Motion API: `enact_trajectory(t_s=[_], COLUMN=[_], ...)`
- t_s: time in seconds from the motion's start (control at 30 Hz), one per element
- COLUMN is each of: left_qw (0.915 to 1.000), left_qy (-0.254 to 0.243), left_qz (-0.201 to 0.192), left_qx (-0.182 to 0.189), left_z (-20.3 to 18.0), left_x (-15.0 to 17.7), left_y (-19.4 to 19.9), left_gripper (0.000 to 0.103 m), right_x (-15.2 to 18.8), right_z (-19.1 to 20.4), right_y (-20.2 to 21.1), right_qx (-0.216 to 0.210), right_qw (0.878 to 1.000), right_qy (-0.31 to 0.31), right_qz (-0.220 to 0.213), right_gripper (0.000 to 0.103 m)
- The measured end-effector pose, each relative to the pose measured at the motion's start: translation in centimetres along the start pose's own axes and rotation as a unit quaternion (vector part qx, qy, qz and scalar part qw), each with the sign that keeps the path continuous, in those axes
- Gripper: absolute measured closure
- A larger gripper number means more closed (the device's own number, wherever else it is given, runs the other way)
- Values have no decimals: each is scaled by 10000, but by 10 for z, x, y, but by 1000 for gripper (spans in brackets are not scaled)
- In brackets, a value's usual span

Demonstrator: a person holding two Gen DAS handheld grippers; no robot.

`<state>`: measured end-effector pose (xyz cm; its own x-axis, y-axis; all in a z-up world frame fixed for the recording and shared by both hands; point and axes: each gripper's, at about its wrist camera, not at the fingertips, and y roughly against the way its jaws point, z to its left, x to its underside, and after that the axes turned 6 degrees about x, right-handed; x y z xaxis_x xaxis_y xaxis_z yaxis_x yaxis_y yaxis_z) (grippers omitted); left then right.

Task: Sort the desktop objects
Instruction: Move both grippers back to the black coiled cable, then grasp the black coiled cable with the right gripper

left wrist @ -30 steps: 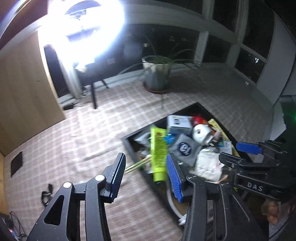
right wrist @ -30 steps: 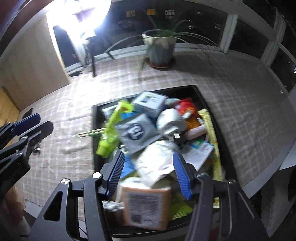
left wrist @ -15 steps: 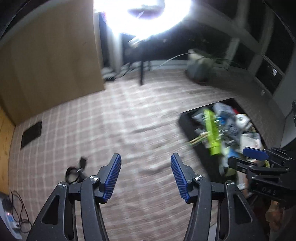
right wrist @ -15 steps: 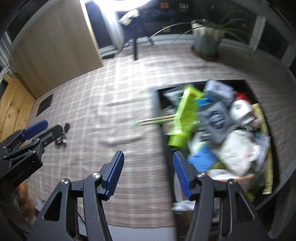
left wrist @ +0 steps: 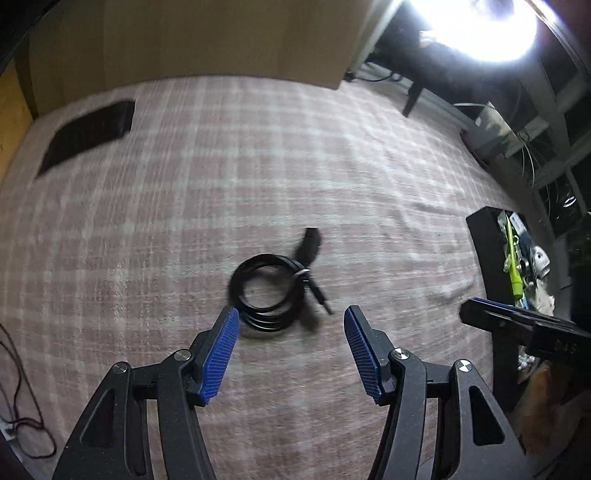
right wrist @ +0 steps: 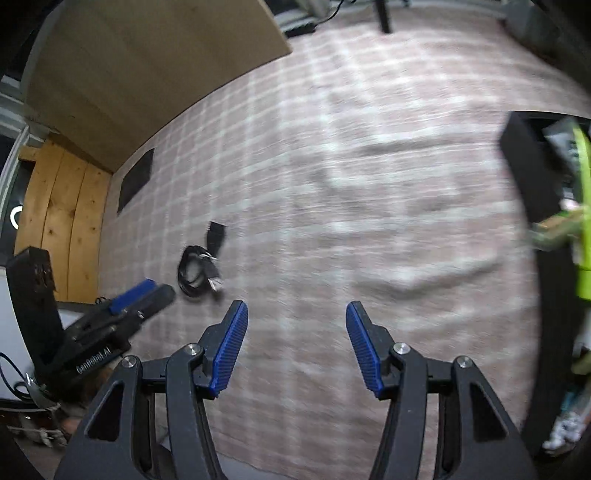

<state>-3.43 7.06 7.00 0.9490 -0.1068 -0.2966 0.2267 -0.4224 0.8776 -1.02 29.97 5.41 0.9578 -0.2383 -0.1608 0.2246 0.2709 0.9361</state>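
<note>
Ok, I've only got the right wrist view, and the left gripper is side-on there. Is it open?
Observer: Yes, the left gripper is open, with nothing gripped.
Operator: Is the cable coil lined up with it?
Observer: Not centred. The cable coil lies just ahead, its near edge by the left finger; I can't tell whether they touch.
Operator: Why the glare?
Observer: A bright lamp shines beyond the table's far right.

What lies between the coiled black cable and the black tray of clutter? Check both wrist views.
Only bare checked tablecloth lies between the coiled cable and the tray. The right wrist view shows the same wrinkled, empty stretch.
</note>
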Motion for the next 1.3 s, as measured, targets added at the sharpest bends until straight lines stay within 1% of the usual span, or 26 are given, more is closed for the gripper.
enact_trajectory(t_s=[0.13,0.23,0.3,0.47,0.53,0.6,0.77,0.9,0.97,1.1,1.23,1.3], left_qw=[9999,9997,9995,9987,9985,9981,9973,9969,9966,9960,9955,9947], left_qy=[-17,-136,-222,-344,-372,-424,-541,-576,-619,-690,-655,-747], left_qz=[101,170,193,311,280,295,281,238,213,193,188,153], left_qx=[58,136,105,207,281,331,420,482,503,537,664,684], left_z=[13,14,14,15,14,13,9,7,4,-3,-3,-10], left_x=[-6,-8,-9,-9,-10,-10,-10,-10,-8,-6,-4,-5], left_y=[-10,-20,-25,-38,-40,-40,-43,-46,-47,-50,-44,-41], left_gripper=[46,46,46,45,42,42,41,41,41,41,41,41], right_x=[-11,-20,-27,-35,-36,-36,-39,-40,-38,-36,-34,-33], right_z=[24,40,50,63,67,70,75,76,79,76,70,67], right_y=[-21,-32,-42,-61,-67,-72,-83,-85,-85,-84,-76,-69], right_qx=[-54,-86,-145,-314,-401,-510,-474,-518,-429,-392,-413,-391], right_qw=[9998,9996,9993,9979,9970,9959,9952,9953,9960,9960,9963,9967], right_qy=[88,141,157,96,48,10,-47,-101,-38,-86,-148,-163], right_qz=[160,229,315,561,657,746,852,818,782,799,741,686], right_gripper=[48,49,50,61,61,63,71,72,75,75,76,76])
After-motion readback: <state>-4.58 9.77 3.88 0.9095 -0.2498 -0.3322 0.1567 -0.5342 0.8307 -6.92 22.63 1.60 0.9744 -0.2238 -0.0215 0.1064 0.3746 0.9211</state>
